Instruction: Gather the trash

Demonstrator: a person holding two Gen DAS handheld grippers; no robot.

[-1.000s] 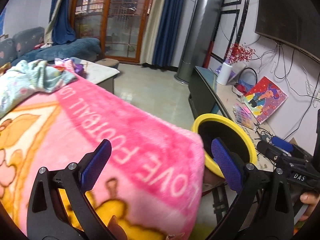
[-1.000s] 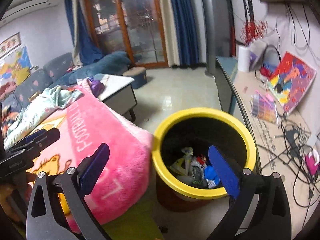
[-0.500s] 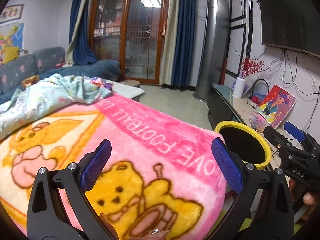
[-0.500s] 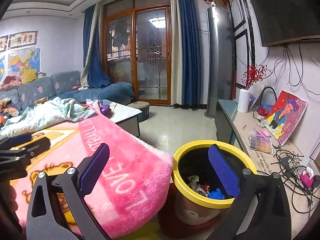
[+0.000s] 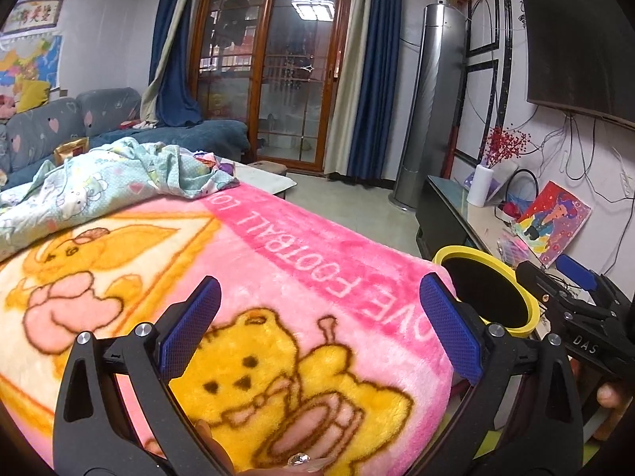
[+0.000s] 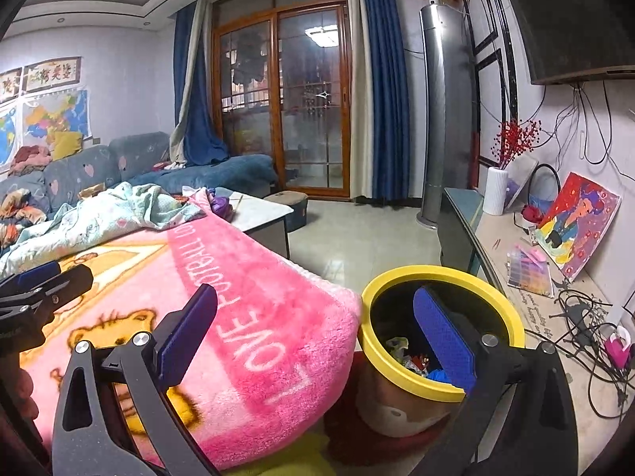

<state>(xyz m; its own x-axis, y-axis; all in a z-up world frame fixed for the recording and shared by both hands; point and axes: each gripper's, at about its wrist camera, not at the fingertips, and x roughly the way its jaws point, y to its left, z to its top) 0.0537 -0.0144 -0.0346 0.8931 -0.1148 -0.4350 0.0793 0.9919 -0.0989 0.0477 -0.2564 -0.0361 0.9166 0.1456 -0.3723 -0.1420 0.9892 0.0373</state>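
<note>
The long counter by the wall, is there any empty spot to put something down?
Yes: the long counter is bare between the white vase and the pink box. Farther along it is crowded with tangled cables, and the painting leans there. The bin already holds trash.

bin (image 6: 440, 277) mouth clear, blanket (image 6: 254, 317) alongside

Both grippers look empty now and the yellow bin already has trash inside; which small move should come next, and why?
Probably turn both away from the yellow bin to search for more trash. The left gripper and right gripper are open and hold nothing, and no loose trash shows on the pink blanket beneath them.
</note>
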